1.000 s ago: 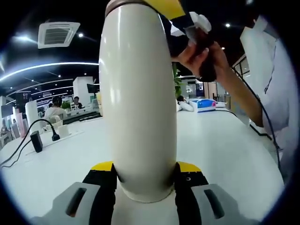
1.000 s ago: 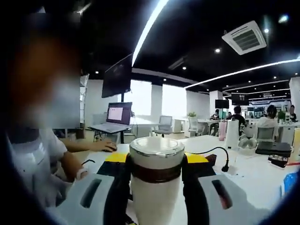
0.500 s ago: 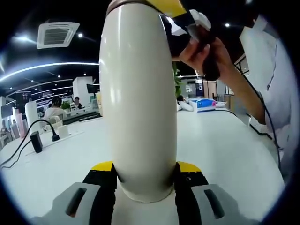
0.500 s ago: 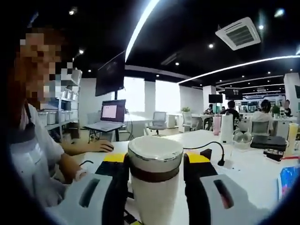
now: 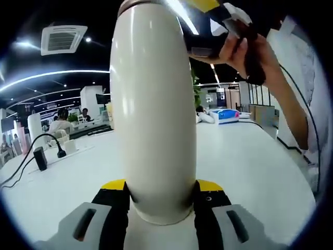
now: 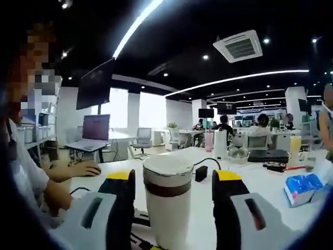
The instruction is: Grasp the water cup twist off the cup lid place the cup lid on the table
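The left gripper (image 5: 160, 194) has its two fingers (image 5: 115, 200) closed against the lower body of the cream water cup (image 5: 153, 109), one on each side, so the cup is held firmly between them and rises straight up from them. At the top of the cup, above and to the right of these fingers, the right gripper (image 5: 218, 26) is seen from outside, held by a hand (image 5: 255, 54).

In the right gripper view, the right gripper (image 6: 167, 190) stands around the top of the same cup. Its fingers (image 6: 120, 200) are a little apart from the cup lid (image 6: 167, 169): a narrow gap shows on each side, so they are slightly open and hold nothing. The lid is still on the cup, with a dark brown band (image 6: 167, 188) just under it.

Beyond the fingers the white tabletop (image 5: 250, 161) spreads out. To the left of the left fingers lie a black cable (image 5: 26, 156) and a small black adapter (image 5: 40, 156). To the right of the right fingers a blue tissue pack (image 6: 303, 187) lies on the tabletop. To their left a person's arm (image 6: 57, 192) rests there, and farther back stands an open laptop (image 6: 92, 133).
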Tool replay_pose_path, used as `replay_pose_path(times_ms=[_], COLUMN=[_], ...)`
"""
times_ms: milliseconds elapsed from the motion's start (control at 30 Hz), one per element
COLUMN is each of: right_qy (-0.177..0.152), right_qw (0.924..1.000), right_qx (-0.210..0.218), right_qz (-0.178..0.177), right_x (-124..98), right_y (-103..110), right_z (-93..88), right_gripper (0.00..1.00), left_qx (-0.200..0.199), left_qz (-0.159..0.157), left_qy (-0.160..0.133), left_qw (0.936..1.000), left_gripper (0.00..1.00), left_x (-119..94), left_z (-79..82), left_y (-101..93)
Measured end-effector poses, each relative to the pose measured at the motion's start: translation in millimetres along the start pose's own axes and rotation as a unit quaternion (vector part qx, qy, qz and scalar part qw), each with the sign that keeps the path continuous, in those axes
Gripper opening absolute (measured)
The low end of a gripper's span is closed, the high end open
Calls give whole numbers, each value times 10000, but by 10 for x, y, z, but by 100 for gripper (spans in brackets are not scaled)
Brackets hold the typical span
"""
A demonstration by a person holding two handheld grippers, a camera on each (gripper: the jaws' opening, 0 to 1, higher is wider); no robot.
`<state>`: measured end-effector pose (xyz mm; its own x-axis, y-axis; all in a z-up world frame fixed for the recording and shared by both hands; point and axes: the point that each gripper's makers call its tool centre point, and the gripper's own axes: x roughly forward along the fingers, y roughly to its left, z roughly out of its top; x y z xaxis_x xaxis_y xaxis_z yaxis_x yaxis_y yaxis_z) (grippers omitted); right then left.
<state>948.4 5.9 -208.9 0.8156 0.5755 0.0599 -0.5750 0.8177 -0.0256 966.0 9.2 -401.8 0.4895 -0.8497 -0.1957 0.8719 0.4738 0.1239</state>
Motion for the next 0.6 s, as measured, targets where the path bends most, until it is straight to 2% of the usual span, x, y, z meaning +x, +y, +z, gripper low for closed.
replay_pose_path(times_ms=[33,167,233,333,500,533,600], right_qy=[-9,-170,-323,-429,-398,-580,-664], right_qw=[10000,9948,9882,9805,9801,9778,9746], right_qx=[-27,-434,-492,-387,-289,-150,-136], right_qz=[-47,-905,-1417,-1877,-1923,-2007,-2134], right_x=[-4,12,8,42,156,162,150], right_y=[4,-5,-45,-22,72,66,28], right_z=[3,49,66,6,-78,-30,4], right_gripper=[65,77,77,77,79,79,78], left_qx=[1,4,4,7,6,5,5], left_qz=[0,-2,-5,-5,-10,-16,-21], left_qy=[0,2,2,2,3,4,4], left_qw=[10000,10000,10000,10000,10000,10000,10000], left_gripper=[50,50,50,50,50,50,50], left_x=[0,-3,-5,-7,-9,-10,-10], left_z=[0,0,0,-2,-2,-2,-2], left_y=[0,-1,-3,-3,-9,-12,-15])
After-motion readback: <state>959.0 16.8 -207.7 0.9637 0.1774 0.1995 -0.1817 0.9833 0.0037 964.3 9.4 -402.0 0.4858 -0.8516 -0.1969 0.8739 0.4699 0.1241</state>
